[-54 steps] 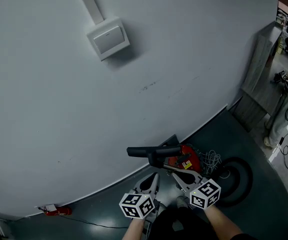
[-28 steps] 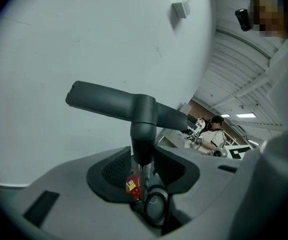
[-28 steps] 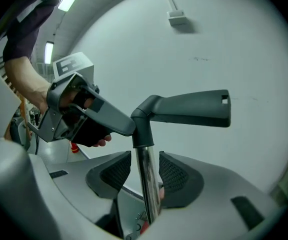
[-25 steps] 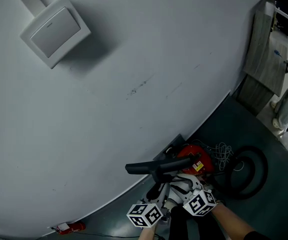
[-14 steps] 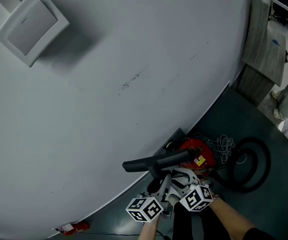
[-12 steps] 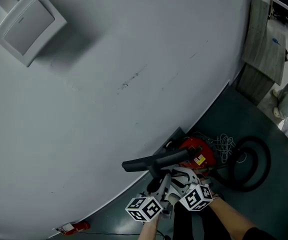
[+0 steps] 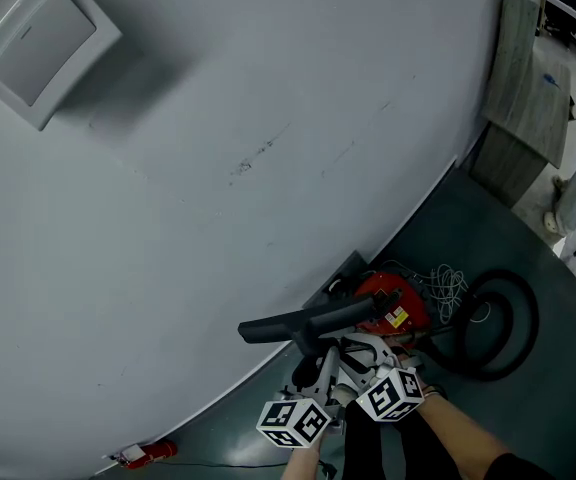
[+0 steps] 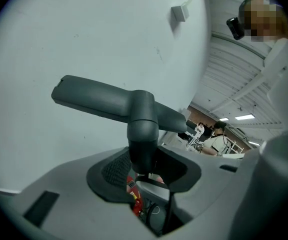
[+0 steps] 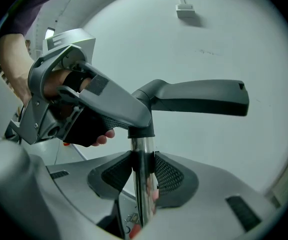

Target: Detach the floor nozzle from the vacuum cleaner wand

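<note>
The left tool [image 8: 144, 171] is closing on the neck of the floor nozzle [image 8: 99, 96], and the right tool [image 9: 143, 176] on the chrome wand [image 9: 143, 146] just below, both raised before the wall [image 7: 268, 118] — so the pull should likely follow the wand's upright axis.

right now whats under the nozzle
Below the raised nozzle, slightly to its right, a red vacuum body, a pale cord and a black hose lie on the floor. The floor straight beneath is hidden by the nozzle itself.
</note>
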Motion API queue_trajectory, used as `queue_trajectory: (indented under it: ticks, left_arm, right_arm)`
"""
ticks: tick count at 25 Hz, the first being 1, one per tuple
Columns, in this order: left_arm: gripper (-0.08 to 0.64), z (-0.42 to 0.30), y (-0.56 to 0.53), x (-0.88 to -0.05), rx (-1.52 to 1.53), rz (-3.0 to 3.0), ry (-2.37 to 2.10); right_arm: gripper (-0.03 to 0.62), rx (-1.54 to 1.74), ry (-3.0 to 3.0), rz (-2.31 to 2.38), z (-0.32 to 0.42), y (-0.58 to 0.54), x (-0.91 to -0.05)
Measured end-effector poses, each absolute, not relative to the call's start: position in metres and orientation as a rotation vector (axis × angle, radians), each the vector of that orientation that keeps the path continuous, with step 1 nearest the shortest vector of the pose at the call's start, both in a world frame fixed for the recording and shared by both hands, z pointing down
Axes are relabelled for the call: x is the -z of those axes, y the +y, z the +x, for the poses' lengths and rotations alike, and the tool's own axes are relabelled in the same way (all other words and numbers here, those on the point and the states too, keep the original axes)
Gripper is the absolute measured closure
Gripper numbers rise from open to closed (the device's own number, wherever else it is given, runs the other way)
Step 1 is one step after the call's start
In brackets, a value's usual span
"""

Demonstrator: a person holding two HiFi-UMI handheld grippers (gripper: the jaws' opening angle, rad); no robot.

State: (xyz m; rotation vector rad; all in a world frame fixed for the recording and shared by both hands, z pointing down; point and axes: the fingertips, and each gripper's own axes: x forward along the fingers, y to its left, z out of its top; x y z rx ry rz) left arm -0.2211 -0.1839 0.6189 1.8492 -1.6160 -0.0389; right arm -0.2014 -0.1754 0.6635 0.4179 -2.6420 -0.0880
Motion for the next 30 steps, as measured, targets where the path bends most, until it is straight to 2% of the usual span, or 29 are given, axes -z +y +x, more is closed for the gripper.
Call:
queue_trajectory:
  ticks: [6, 12, 18, 24, 30]
  left_arm:
    - [0.397, -0.22, -0.181, -0.618, 0.183, 1.775, -1.53]
    - [0.402, -0.215, -0.178, -0.61, 0.011, 1.883, -1.671]
    - [0.403, -0.212, -0.178, -0.608, 0.131, 1.814, -1.609]
    - [0.403, -0.217, -0.174, -0.604, -0.002, 1.856, -1.701]
    - [0.403, -0.217, -0.172, -0.606, 0.171, 1.768, -1.607]
  right_arm:
    - [0.445, 0.068, -2.639, 0.424, -0.199, -0.174, -0.661]
    - [0.445, 0.059, -2.64, 0.444, -0.195, -0.171, -0.659]
    - [0.446, 0.062, -2.657, 0.451, -0.19, -0.172, -0.655]
    - [0.445, 0.045, -2.658, 0.426, -0.196, -0.169, -0.655]
    - [0.445, 0.046, -2.66, 0.424, -0.193, -0.167, -0.655]
